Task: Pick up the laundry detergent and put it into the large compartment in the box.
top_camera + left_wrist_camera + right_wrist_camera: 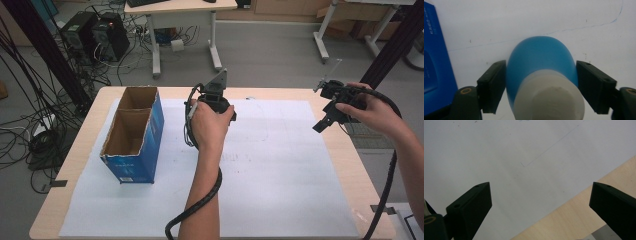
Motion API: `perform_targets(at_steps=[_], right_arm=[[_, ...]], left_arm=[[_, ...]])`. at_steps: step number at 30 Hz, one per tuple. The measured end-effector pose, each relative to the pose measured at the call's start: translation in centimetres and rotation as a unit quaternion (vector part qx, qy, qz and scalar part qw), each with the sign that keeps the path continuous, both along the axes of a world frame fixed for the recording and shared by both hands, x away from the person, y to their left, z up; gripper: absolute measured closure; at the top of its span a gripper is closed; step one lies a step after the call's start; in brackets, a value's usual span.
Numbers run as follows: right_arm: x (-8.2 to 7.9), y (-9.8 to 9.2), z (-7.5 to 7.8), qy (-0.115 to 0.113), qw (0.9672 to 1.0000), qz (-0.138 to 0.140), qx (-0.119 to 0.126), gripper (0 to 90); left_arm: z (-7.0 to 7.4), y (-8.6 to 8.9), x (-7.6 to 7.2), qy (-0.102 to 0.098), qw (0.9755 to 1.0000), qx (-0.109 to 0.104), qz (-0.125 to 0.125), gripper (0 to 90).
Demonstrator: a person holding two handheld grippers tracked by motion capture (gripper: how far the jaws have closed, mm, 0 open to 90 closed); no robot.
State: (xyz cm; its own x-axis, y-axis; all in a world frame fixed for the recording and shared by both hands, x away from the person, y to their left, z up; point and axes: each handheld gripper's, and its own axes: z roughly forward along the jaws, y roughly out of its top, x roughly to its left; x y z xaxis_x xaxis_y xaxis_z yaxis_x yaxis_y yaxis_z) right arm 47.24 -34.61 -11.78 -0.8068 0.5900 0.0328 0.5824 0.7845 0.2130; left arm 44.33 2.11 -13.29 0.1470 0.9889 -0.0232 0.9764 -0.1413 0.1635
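Observation:
My left gripper [218, 103] is held over the middle back of the white paper sheet [280, 170], mostly hidden under the hand. Seen from the left gripper view, that gripper [540, 75] is shut on a blue bottle [541, 55] with a white neck [549, 97], one jaw pressed to each side. The bottle hangs above the sheet [524, 20]. My right gripper [327, 120] is raised over the table's right side. The right gripper [541, 195] stands open and holds nothing, over the paper's edge and bare wood [574, 217].
An open-topped blue cardboard box [132, 135] with two compartments stands on the left of the sheet, close to the left gripper's side [436, 62]. The wooden table [350, 150] shows beyond the paper. Desks, computers and cables stand on the floor behind.

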Motion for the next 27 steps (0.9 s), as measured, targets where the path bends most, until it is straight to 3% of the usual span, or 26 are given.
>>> perform_targets(at_steps=[6, 16, 19, 27], right_arm=[[-0.1, -0.2, 0.0, -0.003, 1.0000, 0.000, 0.001, 4.4], [-0.2, -0.2, 0.1, -0.003, 1.0000, 0.000, 0.002, 4.4], [-0.2, -0.2, 0.1, -0.005, 1.0000, -0.002, 0.001, 4.4], [-0.1, 0.3, 0.1, -0.001, 1.0000, 0.000, -0.003, 4.4]], left_arm=[[-0.1, -0.3, -0.2, -0.003, 1.0000, 0.007, 0.003, 36.7], [-0.2, -0.4, -0.7, -0.015, 0.9998, 0.010, 0.004, 37.4], [-0.2, -0.4, -1.2, -0.027, 0.9996, 0.008, -0.001, 37.6], [-0.3, 0.1, -1.5, -0.033, 0.9994, 0.003, -0.012, 37.7]])
